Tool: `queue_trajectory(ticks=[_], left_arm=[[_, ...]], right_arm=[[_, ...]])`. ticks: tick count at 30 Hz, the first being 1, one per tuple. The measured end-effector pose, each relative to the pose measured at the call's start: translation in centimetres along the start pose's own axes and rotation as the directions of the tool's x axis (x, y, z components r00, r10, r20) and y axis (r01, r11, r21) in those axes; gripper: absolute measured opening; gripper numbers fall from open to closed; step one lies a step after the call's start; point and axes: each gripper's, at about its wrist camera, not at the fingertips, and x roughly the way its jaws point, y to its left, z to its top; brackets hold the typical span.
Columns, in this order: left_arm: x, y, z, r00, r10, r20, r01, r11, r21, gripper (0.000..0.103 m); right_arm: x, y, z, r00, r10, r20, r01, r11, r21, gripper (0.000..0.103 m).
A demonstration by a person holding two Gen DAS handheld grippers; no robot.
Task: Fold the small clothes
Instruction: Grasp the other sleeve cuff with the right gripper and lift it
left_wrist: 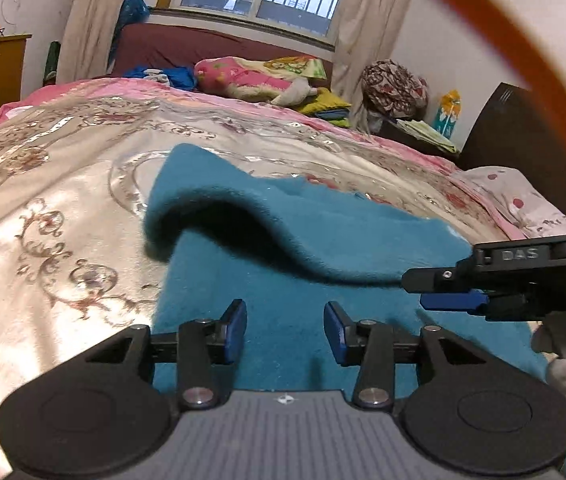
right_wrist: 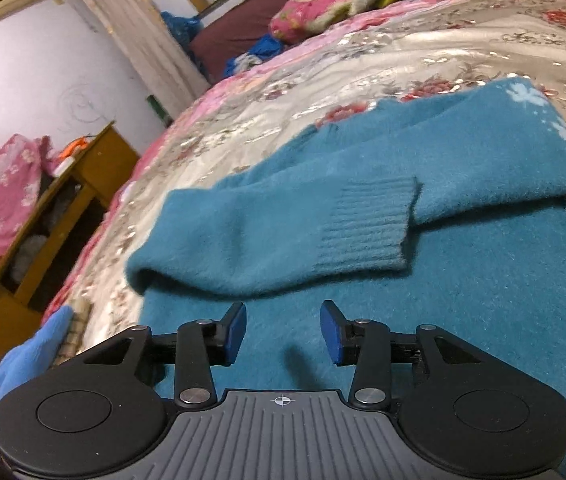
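I see a teal fuzzy sweater (right_wrist: 463, 280) spread on the bed, over a shiny cream bedspread (left_wrist: 63, 200) patterned with pink flowers and scrolls. The knit is soft and napped, a solid blue-green, with a few white snowflake-like marks near its far edge in the right wrist view. One sleeve (right_wrist: 275, 232) is folded across the body of the garment, its ribbed cuff (right_wrist: 367, 228) lying flat on the chest area; the bend of that sleeve makes a rounded hump (it casts a dark shadow underneath in the left wrist view).

My left gripper (left_wrist: 285, 330) hovers above the sweater's body, its blue-padded fingers (left_wrist: 235, 328) partly apart with nothing between them. My right gripper (right_wrist: 283, 330) stands the same way, jaws at a middling gap and empty, just short of the folded sleeve. From the left camera I also see the right gripper's side at the right edge, over the sweater.

A light blue gloved hand (right_wrist: 31, 356) shows at the lower left of the right view.
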Motion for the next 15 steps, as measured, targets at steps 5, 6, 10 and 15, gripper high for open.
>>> queue_trajectory(ticks=[5, 6, 10, 15], left_arm=[[-0.6, 0.0, -0.5, 0.999, -0.036, 0.015, 0.035, 0.999, 0.023, 0.048], [-0.6, 0.0, -0.6, 0.999, -0.041, 0.013, 0.041, 0.999, 0.032, 0.048], [-0.3, 0.4, -0.6, 0.998, -0.056, -0.007, 0.056, 0.998, 0.03, 0.048], [-0.3, 0.7, -0.8, 0.999, -0.052, -0.014, 0.052, 0.998, 0.032, 0.048]], right_arm=[[0.2, -2.2, -0.1, 0.997, -0.072, 0.032, 0.067, 0.989, 0.131, 0.041], [0.3, -2.5, -0.1, 0.997, -0.073, 0.039, 0.066, 0.985, 0.159, 0.041], [0.8, -4.0, 0.2, 0.993, -0.062, 0.099, 0.032, 0.96, 0.278, 0.042], [2.1, -4.8, 0.2, 0.986, -0.068, 0.151, 0.008, 0.931, 0.366, 0.044]])
